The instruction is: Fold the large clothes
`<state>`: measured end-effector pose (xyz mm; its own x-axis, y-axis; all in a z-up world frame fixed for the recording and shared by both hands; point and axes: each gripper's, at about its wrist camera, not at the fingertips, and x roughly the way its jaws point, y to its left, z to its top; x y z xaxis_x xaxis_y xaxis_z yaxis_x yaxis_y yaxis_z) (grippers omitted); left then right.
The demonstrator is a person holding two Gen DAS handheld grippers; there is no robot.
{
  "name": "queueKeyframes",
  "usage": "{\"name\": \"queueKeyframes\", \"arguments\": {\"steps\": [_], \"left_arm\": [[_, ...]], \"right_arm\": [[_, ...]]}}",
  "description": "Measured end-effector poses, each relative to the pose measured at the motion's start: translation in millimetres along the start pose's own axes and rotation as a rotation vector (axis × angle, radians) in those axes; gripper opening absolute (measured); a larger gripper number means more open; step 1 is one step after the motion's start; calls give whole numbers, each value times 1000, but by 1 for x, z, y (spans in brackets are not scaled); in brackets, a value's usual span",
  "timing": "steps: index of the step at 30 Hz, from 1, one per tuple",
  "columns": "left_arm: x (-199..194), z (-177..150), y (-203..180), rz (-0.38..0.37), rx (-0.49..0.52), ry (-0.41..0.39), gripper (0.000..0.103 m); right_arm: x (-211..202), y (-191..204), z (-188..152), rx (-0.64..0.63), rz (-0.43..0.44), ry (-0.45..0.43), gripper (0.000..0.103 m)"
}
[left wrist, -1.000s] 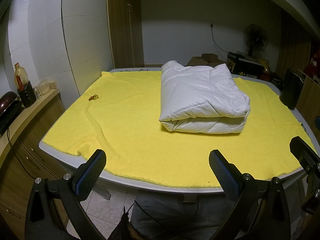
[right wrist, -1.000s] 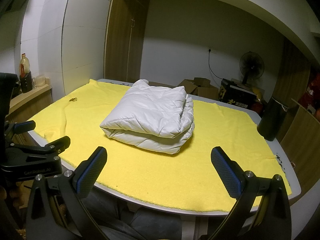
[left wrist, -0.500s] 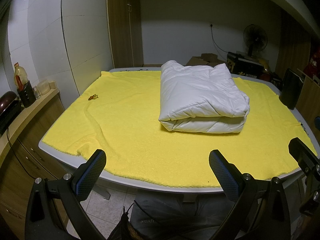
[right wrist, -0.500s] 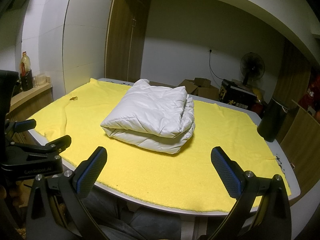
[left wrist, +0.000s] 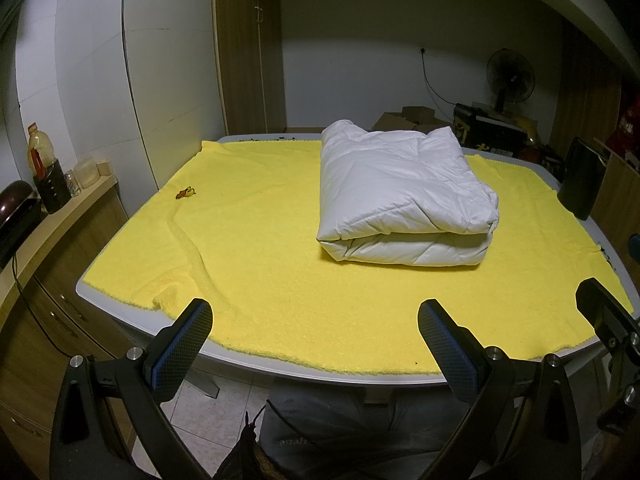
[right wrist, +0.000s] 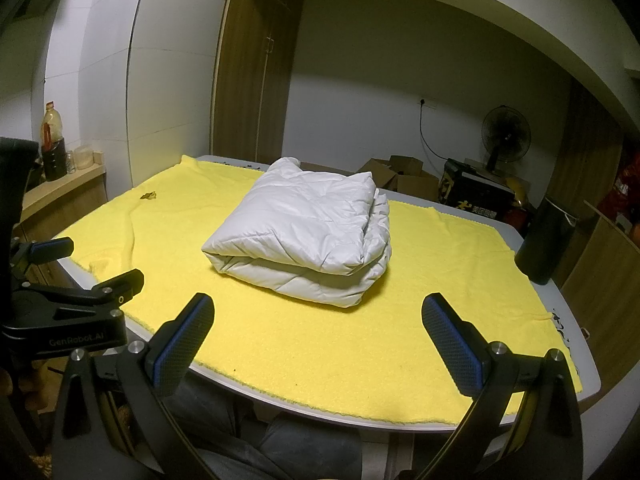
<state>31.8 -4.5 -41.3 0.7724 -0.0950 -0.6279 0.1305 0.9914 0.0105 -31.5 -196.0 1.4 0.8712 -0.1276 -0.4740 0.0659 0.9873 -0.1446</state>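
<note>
A white padded garment (left wrist: 404,196) lies folded into a thick bundle on the yellow cloth (left wrist: 260,256) that covers the table; it also shows in the right wrist view (right wrist: 308,236). My left gripper (left wrist: 316,320) is open and empty, held back over the table's near edge. My right gripper (right wrist: 318,318) is open and empty, also at the near edge, well short of the bundle. The left gripper shows from the side at the left of the right wrist view (right wrist: 92,264).
A small brown scrap (left wrist: 185,192) lies on the cloth at the far left. A wooden counter (left wrist: 48,224) with a bottle and jars stands left of the table. A black bin (right wrist: 548,236), a fan (right wrist: 506,136) and boxes stand to the right and behind.
</note>
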Motion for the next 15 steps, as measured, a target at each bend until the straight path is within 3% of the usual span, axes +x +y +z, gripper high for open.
{"name": "queueKeyframes", "arguments": {"steps": [15], "left_arm": [[-3,0,0,-34,14,-34,103]], "right_arm": [[0,3,0,-6,-2,1,103]]}}
